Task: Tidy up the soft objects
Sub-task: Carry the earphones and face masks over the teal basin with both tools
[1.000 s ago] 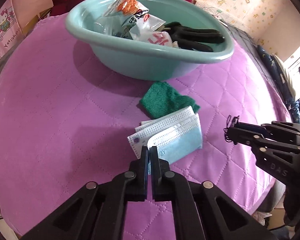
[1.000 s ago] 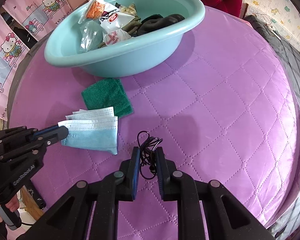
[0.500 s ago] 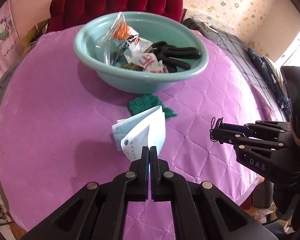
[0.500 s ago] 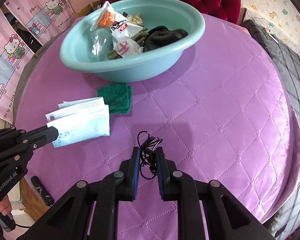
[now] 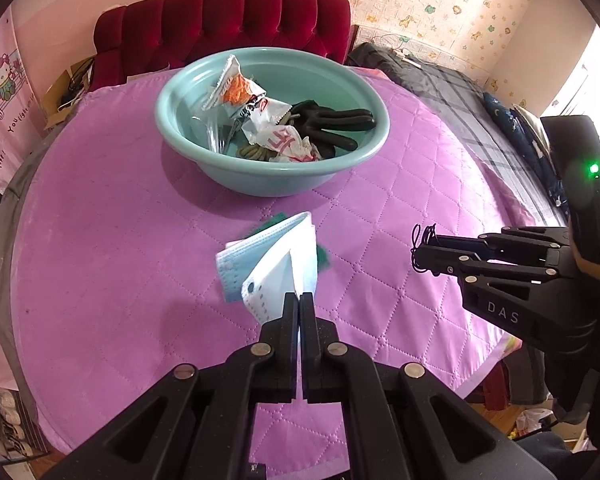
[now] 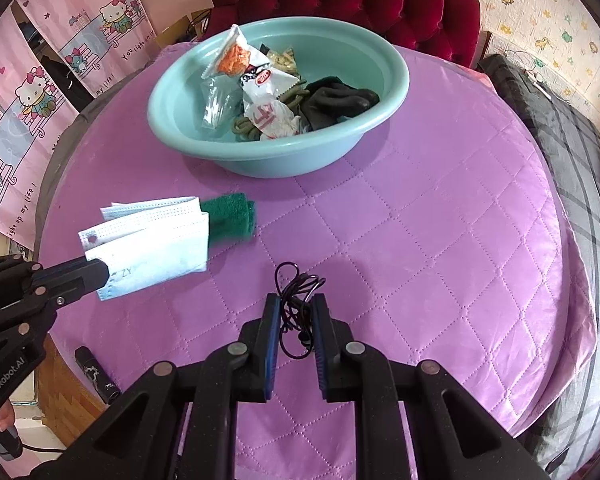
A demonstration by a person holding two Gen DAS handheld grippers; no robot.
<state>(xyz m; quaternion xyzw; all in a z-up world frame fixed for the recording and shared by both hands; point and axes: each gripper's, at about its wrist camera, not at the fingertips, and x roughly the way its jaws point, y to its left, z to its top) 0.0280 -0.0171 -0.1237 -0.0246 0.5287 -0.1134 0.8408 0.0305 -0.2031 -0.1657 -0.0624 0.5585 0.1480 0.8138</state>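
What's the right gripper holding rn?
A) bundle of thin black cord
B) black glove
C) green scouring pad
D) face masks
A: the right gripper is shut on the black cord bundle, loops sticking out past its tips; the face masks hang from the left gripper.

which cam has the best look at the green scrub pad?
Right wrist. There the green scrub pad lies mostly exposed on the purple cloth, just its left edge behind the face masks. In the left wrist view the masks cover it; only green slivers show.
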